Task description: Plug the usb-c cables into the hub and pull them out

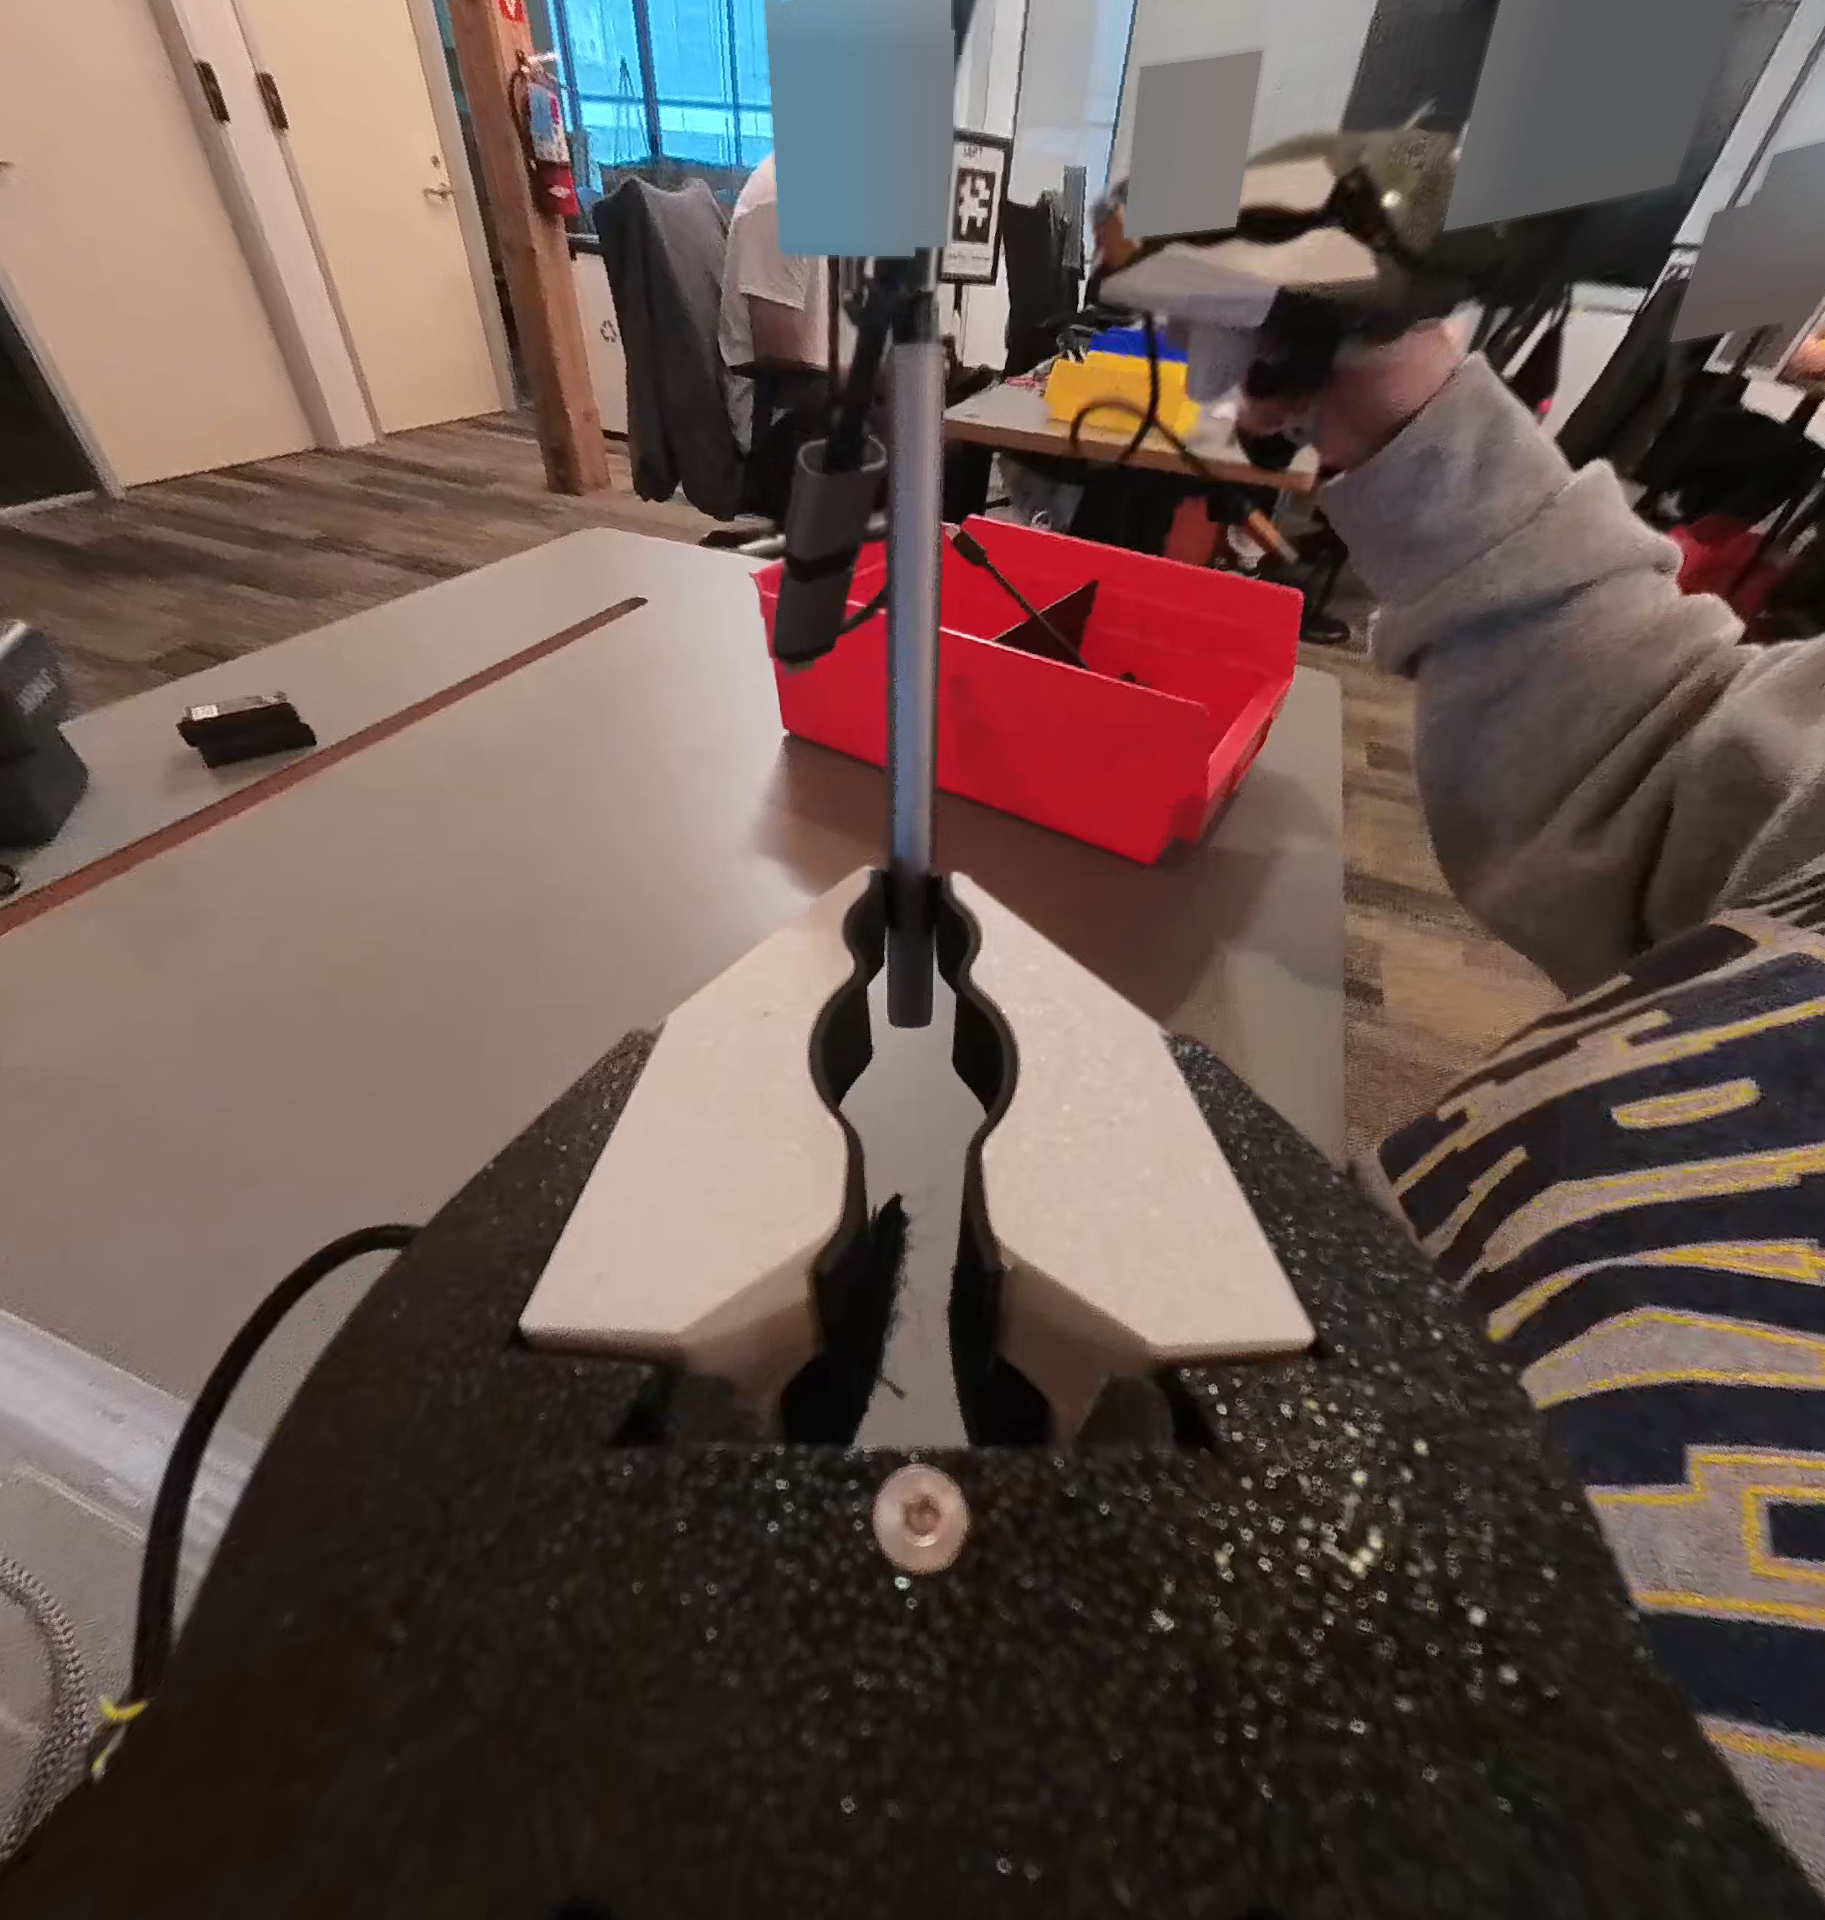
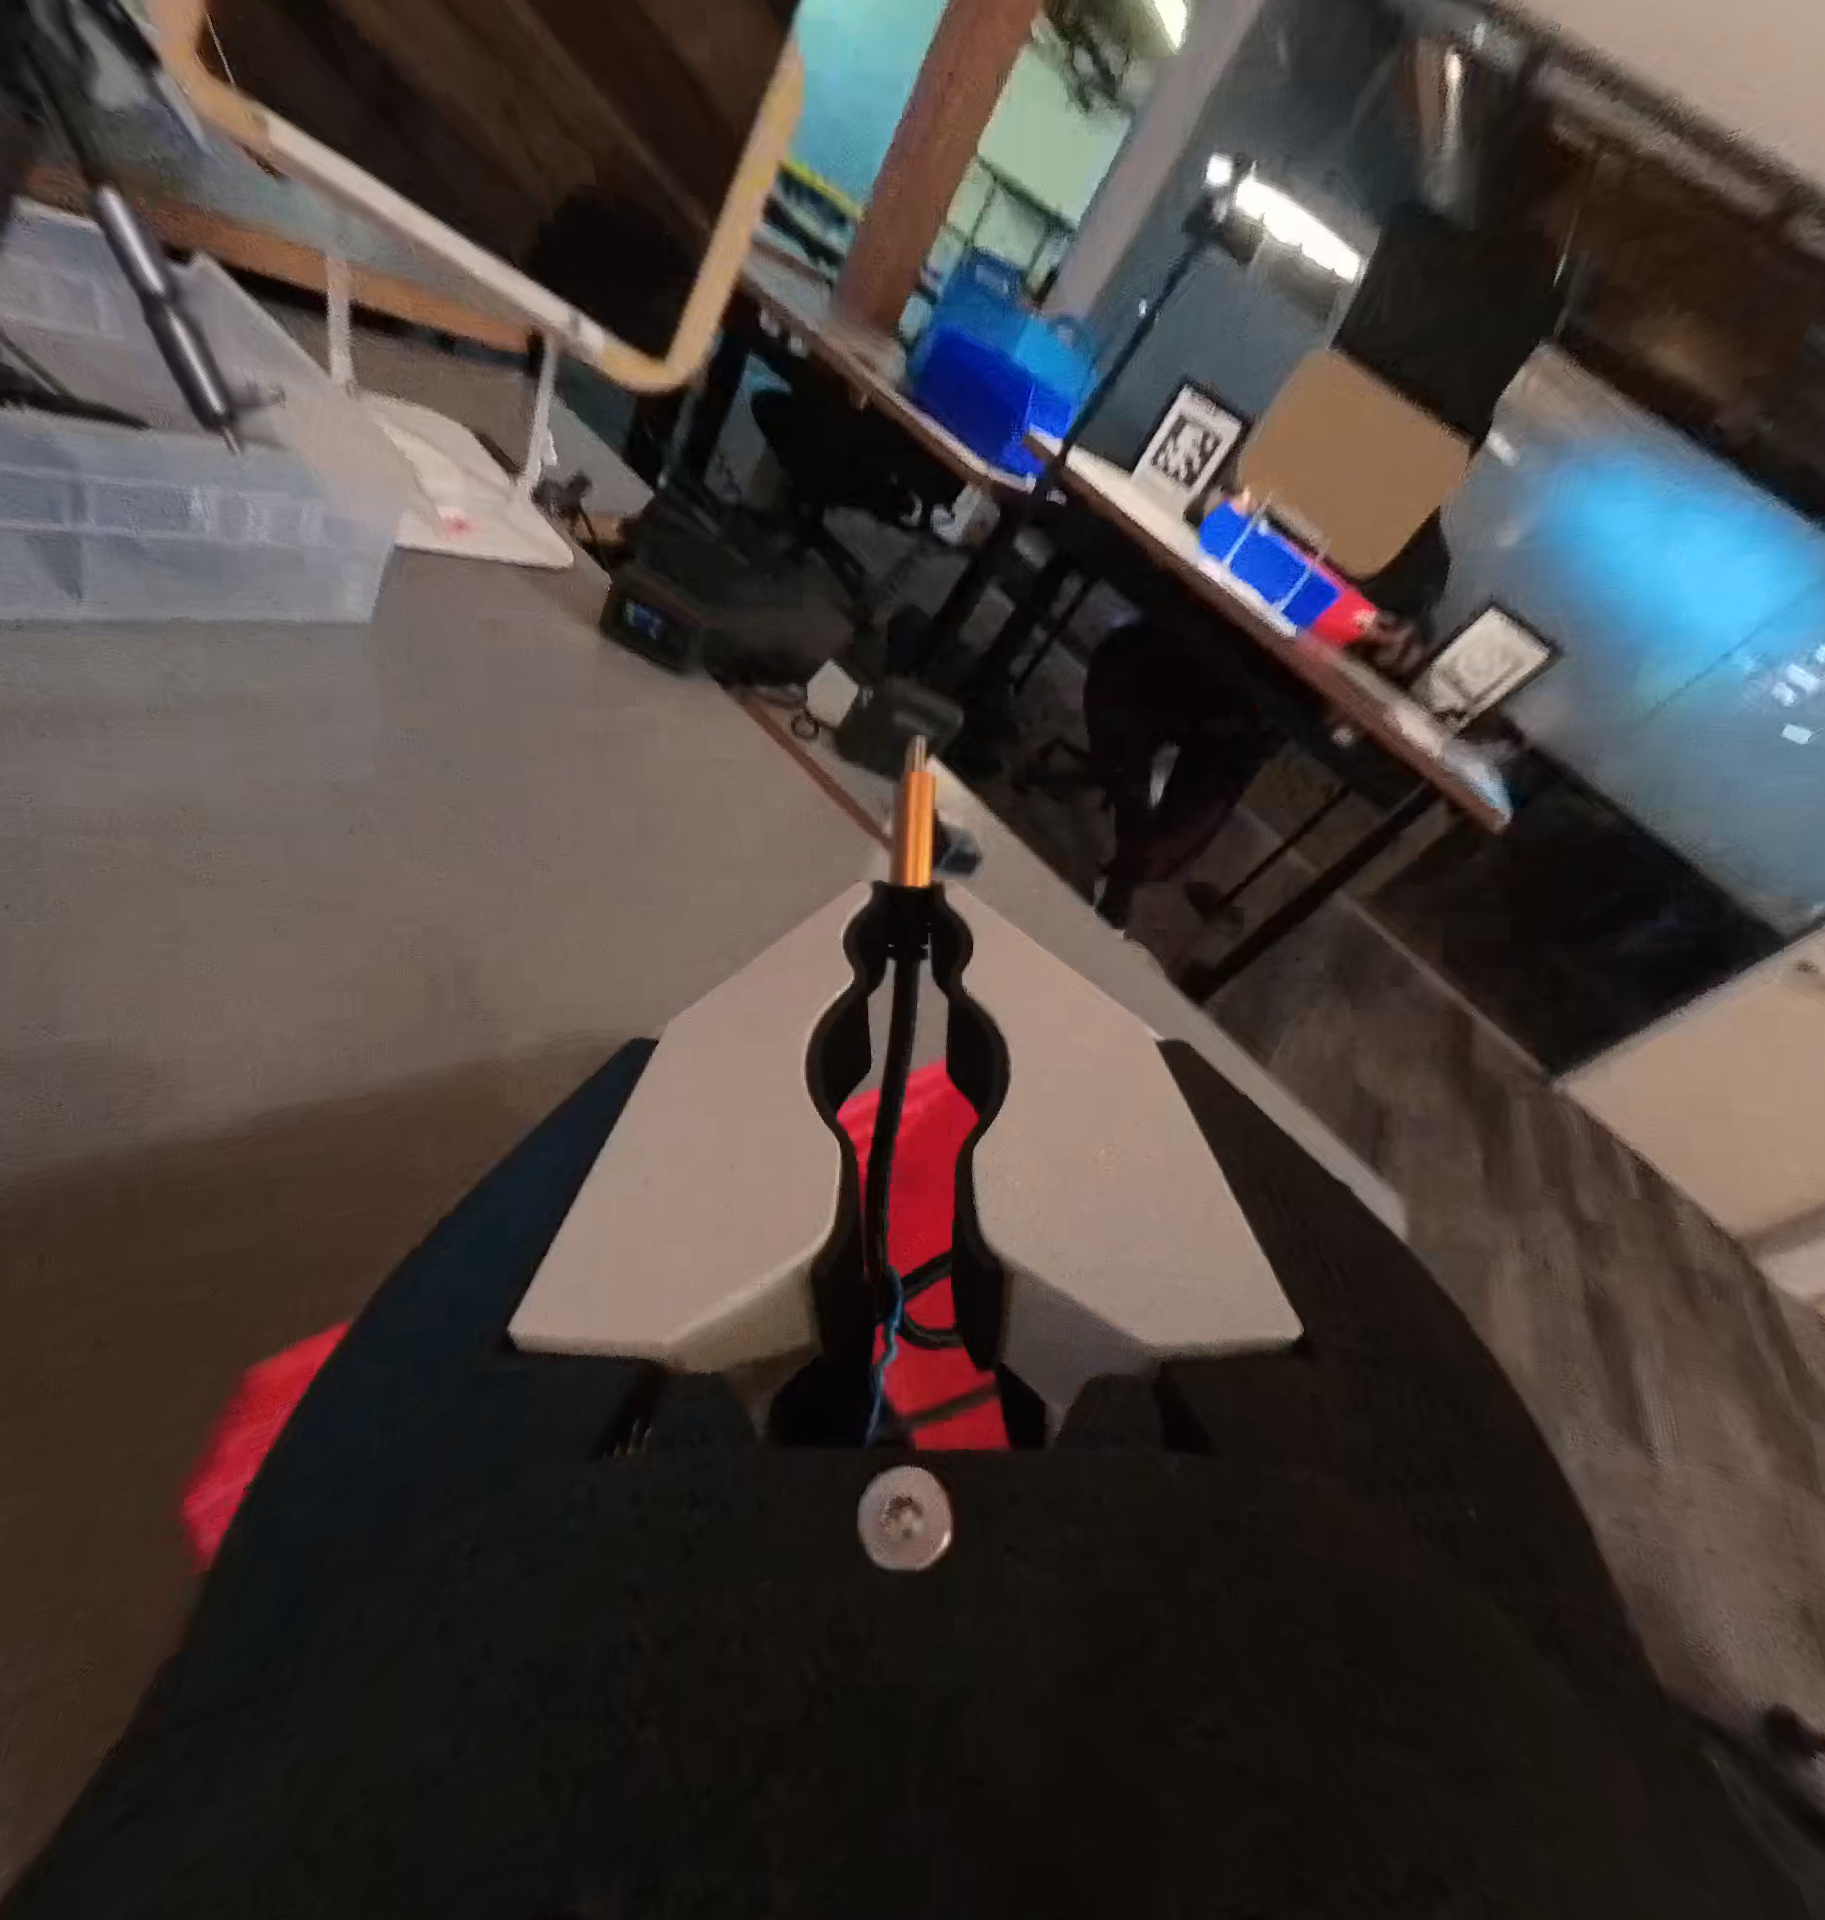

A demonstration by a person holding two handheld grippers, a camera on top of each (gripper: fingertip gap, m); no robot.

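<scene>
the left gripper (image 1: 910,894) reaches over the surface (image 1: 420,935), its jaws closed on the near end of the hub (image 1: 910,623), which stands up and away from them. a second connector body (image 1: 825,551) hangs just left of the hub's upper part. behind the hub, a bin (image 1: 1043,707) sits on the surface at its far right corner. a small flat box (image 1: 246,727) lies toward the far left edge. the right gripper (image 1: 1272,249) hangs above and behind the bin, well apart from the hub. in the right wrist view, its jaws grip a cable plug (image 2: 916,821) that points forward, with the bin below.
</scene>
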